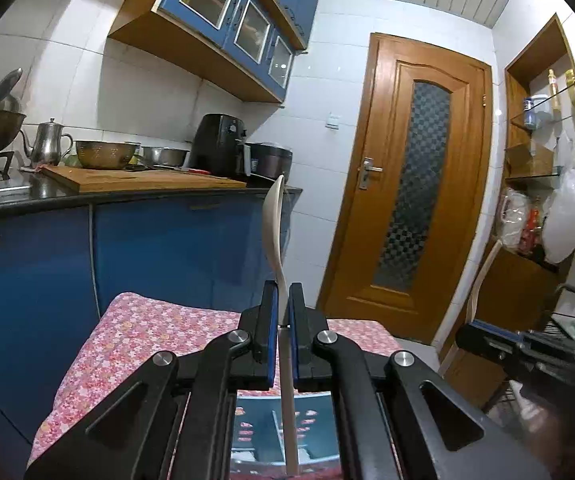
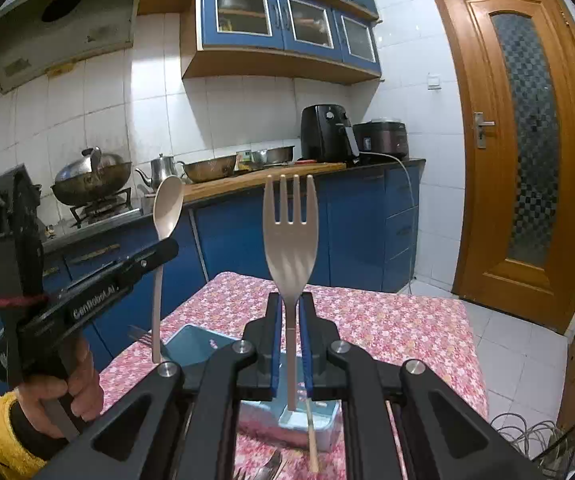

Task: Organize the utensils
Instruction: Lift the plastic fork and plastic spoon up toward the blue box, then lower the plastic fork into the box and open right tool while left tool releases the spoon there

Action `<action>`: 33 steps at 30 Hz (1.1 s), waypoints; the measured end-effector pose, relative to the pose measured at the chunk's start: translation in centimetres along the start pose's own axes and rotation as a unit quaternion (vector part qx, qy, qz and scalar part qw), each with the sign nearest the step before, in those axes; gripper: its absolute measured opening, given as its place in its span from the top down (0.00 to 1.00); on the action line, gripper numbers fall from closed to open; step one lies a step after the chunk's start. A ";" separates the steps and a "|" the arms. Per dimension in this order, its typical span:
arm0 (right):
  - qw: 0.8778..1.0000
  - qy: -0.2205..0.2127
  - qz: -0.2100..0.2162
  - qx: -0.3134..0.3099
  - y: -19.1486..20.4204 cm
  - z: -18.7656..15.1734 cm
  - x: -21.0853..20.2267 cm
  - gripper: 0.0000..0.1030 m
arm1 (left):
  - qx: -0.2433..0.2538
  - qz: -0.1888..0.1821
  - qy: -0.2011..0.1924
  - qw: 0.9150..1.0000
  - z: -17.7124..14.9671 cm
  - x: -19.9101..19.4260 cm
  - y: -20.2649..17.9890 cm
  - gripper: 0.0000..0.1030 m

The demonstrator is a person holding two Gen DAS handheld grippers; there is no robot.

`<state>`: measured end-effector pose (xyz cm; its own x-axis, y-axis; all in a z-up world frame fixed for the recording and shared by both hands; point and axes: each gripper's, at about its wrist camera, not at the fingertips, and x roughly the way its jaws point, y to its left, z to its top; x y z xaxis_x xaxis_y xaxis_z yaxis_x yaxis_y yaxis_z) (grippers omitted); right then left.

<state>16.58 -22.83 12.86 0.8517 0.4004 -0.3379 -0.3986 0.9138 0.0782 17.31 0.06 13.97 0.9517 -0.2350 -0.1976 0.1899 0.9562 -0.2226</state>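
My left gripper is shut on the handle of a beige spoon, which stands upright and edge-on above the floral-clothed table. In the right wrist view my right gripper is shut on a beige fork with its tines up. At the left of that view a hand in a yellow sleeve holds the left gripper with the spoon. A light blue organizer box lies on the table beneath both grippers. A chopstick leans in it, and a metal fork lies beside it.
Blue cabinets and a dark counter run behind the table, bearing a cutting board, a wok, a kettle and an air fryer. A wooden door and a shelf unit stand to the right. Metal utensils lie near the table's front.
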 end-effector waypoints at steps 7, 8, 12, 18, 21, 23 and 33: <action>1.000 0.011 0.008 -0.006 -1.2 -0.6 3.0 0.90 | 0.013 0.026 -0.009 1.000 -2.5 2.1 0.7 0.97; 1.000 0.014 0.009 -0.008 -1.3 -0.7 3.3 0.90 | 0.014 0.027 -0.010 0.999 -2.7 2.2 0.7 0.97; 0.999 0.031 0.019 -0.013 -1.5 -1.6 4.7 0.90 | 0.027 0.032 -0.031 0.999 -3.4 1.9 0.4 0.97; 0.998 0.055 0.026 -0.024 -1.3 -2.7 6.0 0.90 | 0.036 0.026 -0.045 0.998 -3.6 1.4 0.0 0.97; 0.997 0.067 0.029 -0.029 -1.2 -3.1 6.4 0.90 | 0.025 0.026 -0.047 0.998 -3.5 1.3 0.5 0.97; 0.996 0.074 0.029 -0.032 -1.1 -3.3 6.6 0.90 | 0.018 0.026 -0.047 0.998 -3.2 1.3 0.8 0.97; 0.992 0.108 0.040 -0.044 -0.2 -4.2 7.4 0.90 | 0.005 0.026 -0.025 0.999 -3.5 2.2 1.8 0.97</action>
<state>21.56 -20.37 6.41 0.7269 0.4387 -0.5283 -0.4985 0.8662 0.0335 18.85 0.64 9.78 0.9710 -0.1767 -0.1611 0.1424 0.9686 -0.2039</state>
